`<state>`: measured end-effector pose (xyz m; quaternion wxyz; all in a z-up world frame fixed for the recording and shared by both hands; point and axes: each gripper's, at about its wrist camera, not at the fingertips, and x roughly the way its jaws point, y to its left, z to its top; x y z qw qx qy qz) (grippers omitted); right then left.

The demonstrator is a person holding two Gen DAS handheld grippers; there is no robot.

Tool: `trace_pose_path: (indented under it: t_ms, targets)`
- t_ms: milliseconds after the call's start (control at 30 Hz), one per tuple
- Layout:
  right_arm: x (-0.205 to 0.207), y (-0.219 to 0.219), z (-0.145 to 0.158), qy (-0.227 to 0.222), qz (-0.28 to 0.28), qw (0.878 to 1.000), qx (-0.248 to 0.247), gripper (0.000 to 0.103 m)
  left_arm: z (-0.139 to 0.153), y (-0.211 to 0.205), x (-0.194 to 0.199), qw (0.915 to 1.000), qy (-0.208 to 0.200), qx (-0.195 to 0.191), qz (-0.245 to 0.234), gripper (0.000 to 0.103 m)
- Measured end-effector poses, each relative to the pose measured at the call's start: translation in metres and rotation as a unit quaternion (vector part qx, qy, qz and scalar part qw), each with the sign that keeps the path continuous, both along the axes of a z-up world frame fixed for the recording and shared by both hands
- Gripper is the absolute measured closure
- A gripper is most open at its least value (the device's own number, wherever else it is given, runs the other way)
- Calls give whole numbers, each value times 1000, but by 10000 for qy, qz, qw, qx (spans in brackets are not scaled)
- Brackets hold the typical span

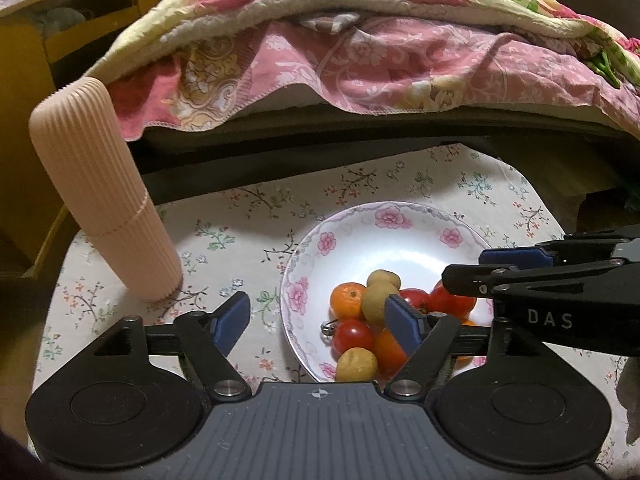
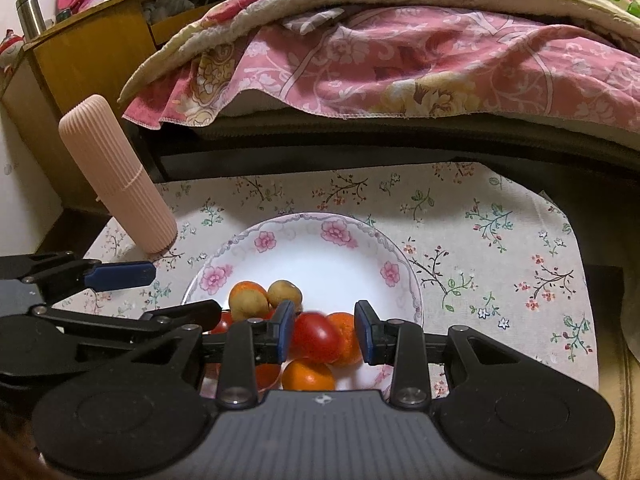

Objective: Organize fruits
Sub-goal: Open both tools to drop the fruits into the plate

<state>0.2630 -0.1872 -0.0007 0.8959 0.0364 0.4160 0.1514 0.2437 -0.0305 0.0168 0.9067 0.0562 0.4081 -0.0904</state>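
A white plate with pink flowers (image 1: pixel 360 236) (image 2: pixel 320 240) stands on a floral cloth (image 1: pixel 240 216). It holds oranges (image 1: pixel 347 300), red tomatoes (image 1: pixel 353 334) and brownish-yellow fruits (image 1: pixel 357 365). My left gripper (image 1: pixel 318 322) hangs open over the plate's near left side, its pads apart and touching no fruit. In the right wrist view it comes in from the left (image 2: pixel 186 290). My right gripper (image 2: pixel 325 332) is shut on a red tomato (image 2: pixel 316 338) just above the fruit pile. From the left wrist view it reaches in from the right (image 1: pixel 464 268).
A tall ribbed pink cylinder (image 1: pixel 104 196) (image 2: pixel 116 176) stands upright on the cloth to the left of the plate. Behind the table lies a bed with a pink flowered quilt (image 1: pixel 360 60) hanging over its edge. A wooden cabinet (image 2: pixel 92 48) is at far left, with a metal flask (image 2: pixel 30 12) on it.
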Motion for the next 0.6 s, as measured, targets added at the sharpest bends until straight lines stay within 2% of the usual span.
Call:
trace_pose_path:
  t_ms: [367, 600]
  targets:
    - [-7, 1, 6, -81, -43, 9999, 59, 66, 8, 2, -8, 9997, -183, 142, 108, 15]
    - [-13, 2, 9, -114, -56, 9999, 69, 65, 13, 2, -14, 9992, -322, 190, 140, 8]
